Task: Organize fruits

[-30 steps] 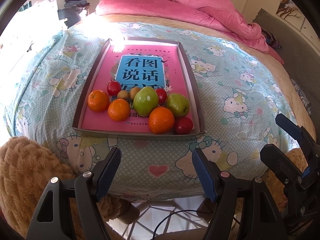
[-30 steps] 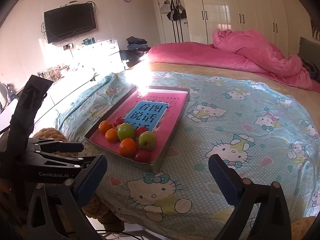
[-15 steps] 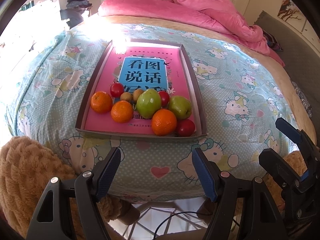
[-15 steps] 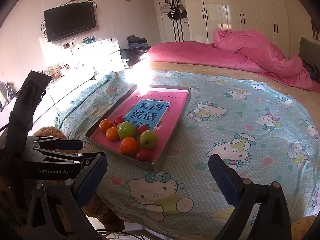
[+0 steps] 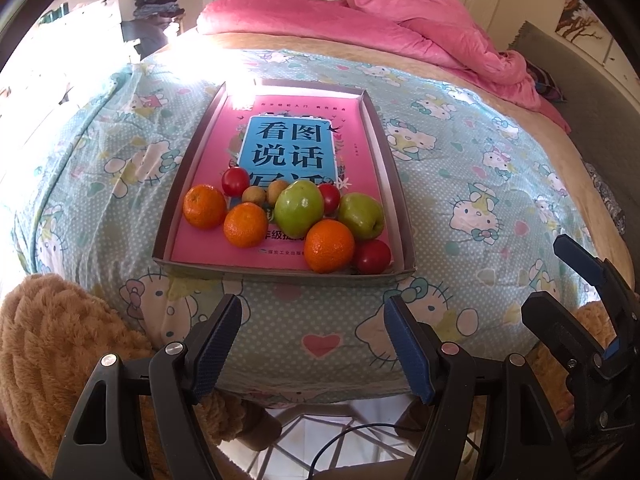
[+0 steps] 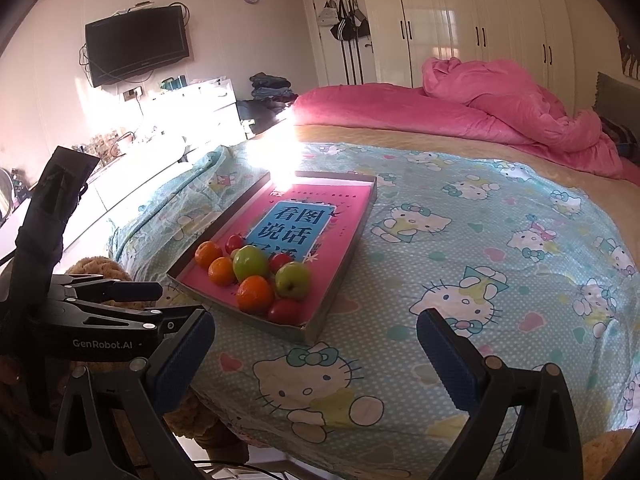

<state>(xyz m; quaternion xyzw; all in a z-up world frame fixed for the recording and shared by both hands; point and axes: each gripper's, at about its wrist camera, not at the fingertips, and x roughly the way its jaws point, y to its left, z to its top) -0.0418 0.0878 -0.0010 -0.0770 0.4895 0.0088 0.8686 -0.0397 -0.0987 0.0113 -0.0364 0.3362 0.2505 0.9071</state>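
Observation:
A shallow tray (image 5: 280, 274) with a pink printed bottom lies on the bed. At its near end is a cluster of fruit: three oranges (image 5: 329, 246), two green apples (image 5: 298, 208), three small red fruits (image 5: 374, 257) and two small brown fruits (image 5: 254, 195). My left gripper (image 5: 314, 316) hangs open in front of the tray's near rim, with nothing between its blue pads. In the right wrist view the same tray (image 6: 248, 320) sits ahead and to the left. My right gripper (image 6: 314, 324) is open and empty over the sheet. The left gripper (image 6: 160, 300) shows at that view's left edge.
The bed wears a pale blue cartoon-cat sheet (image 5: 460, 184). A pink duvet (image 5: 400, 20) is bunched at the far side. A brown plush toy (image 5: 52, 340) lies at the bed's near left corner. White wardrobes (image 6: 480, 20), a wall television (image 6: 136, 44) and a dresser (image 6: 192, 108) stand beyond.

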